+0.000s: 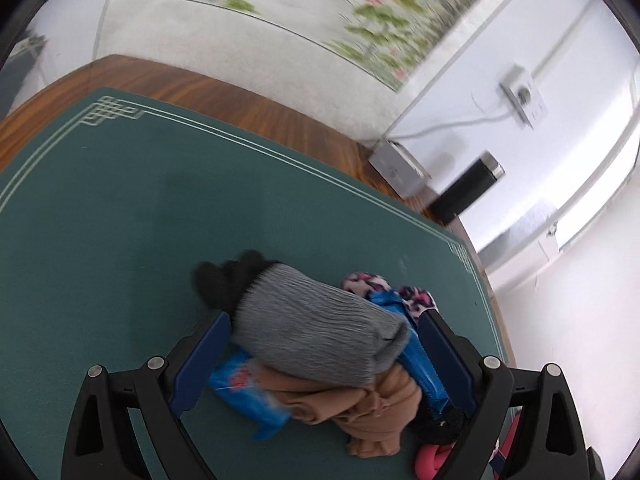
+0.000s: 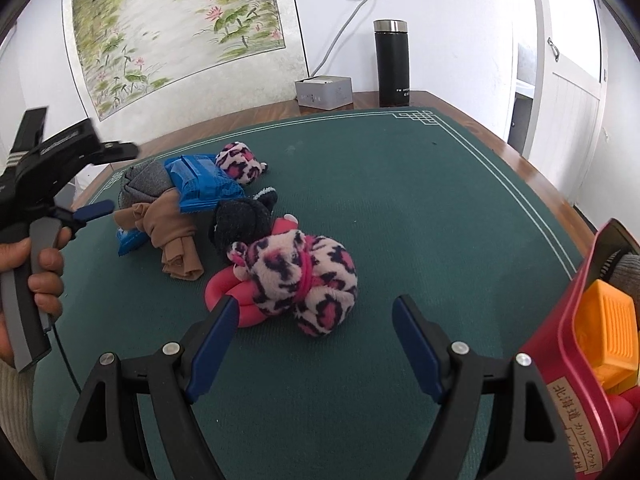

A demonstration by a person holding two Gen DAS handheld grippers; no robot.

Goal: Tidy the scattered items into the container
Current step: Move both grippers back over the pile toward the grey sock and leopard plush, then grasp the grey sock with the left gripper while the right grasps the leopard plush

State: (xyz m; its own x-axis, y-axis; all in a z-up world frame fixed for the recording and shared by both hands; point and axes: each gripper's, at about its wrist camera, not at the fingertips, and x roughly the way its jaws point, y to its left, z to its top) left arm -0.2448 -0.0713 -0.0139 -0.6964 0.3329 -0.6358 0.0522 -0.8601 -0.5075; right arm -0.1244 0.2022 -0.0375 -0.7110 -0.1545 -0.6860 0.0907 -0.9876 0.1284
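Note:
A pile of items lies on the green mat: a grey ribbed sock roll (image 1: 316, 332) with a black cuff, a tan stocking bundle (image 1: 360, 408), a blue packet (image 1: 244, 392) and a leopard-print sock (image 1: 416, 296). My left gripper (image 1: 326, 328) is open, its fingers on either side of the grey roll. In the right wrist view the same pile (image 2: 176, 196) sits at the left, with a dark sock (image 2: 244, 220) and a leopard-print sock bundle (image 2: 308, 276) on a pink ring (image 2: 224, 292). My right gripper (image 2: 316, 312) is open and empty just before that bundle. The red container (image 2: 576, 320) stands at the right.
A black flask (image 2: 391, 64) and a grey box (image 2: 324, 92) stand at the table's far edge by the wall. The container holds an orange block (image 2: 612, 320) and a grey sock. The wooden table edge (image 2: 536, 168) borders the mat.

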